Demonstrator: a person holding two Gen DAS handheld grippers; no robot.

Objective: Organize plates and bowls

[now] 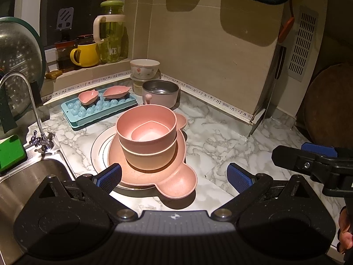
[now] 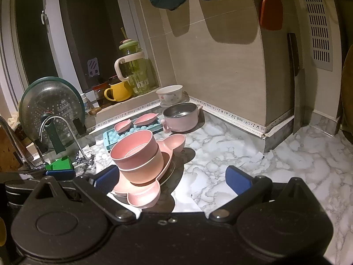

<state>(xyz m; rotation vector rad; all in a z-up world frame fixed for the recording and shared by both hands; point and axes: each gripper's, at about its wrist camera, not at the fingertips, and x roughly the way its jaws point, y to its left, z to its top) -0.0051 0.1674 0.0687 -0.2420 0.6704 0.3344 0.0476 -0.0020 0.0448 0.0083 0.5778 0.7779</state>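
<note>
Smooth round pink bowls (image 1: 146, 132) on veined marble countertop (image 1: 220, 137)

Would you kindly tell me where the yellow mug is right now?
In both views the yellow mug stands on the window ledge at upper left, beside the green-lidded glass jar, behind the blue ice tray.

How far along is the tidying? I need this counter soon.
Done: a stack stands on the counter, with a small dish inside a pink bowl, on a beige bowl, a pink plate and a white plate. In hand: nothing; the left gripper and right gripper are open. Left: two leaf dishes on the tray, the steel bowl and the floral bowl.
</note>
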